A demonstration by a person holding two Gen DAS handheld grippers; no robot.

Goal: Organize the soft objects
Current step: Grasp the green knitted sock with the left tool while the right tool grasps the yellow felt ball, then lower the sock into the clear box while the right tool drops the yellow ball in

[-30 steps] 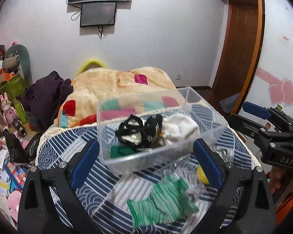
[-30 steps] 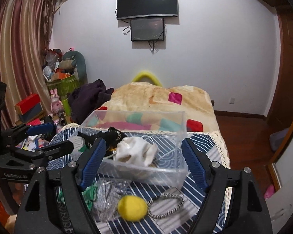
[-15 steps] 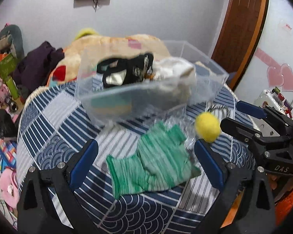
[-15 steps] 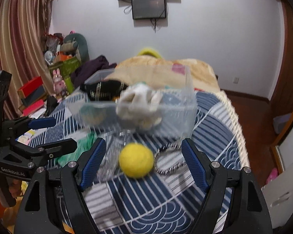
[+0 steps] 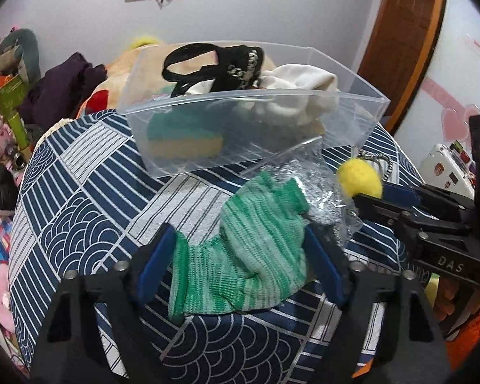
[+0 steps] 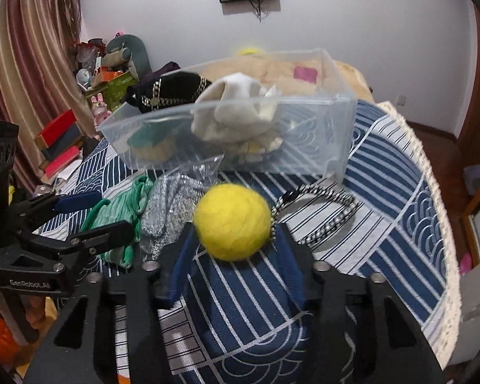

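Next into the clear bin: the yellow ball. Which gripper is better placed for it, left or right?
Right. The right gripper already brackets the yellow ball, its fingers on either side. The left gripper straddles the green knit cloth instead, with the ball off to its right. The clear bin sits just behind.

Both wrist views low, close over patterned tabletop (image 5: 80, 211), facing clear bin (image 5: 256, 121); left from left side, right from right.

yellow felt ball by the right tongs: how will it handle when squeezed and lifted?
The yellow ball looks fuzzy like felted wool, so probably light and grippy. Being round on the flat patterned cloth, it may roll if nudged off-centre. The right tongs straddle it, so a centred squeeze should hold.
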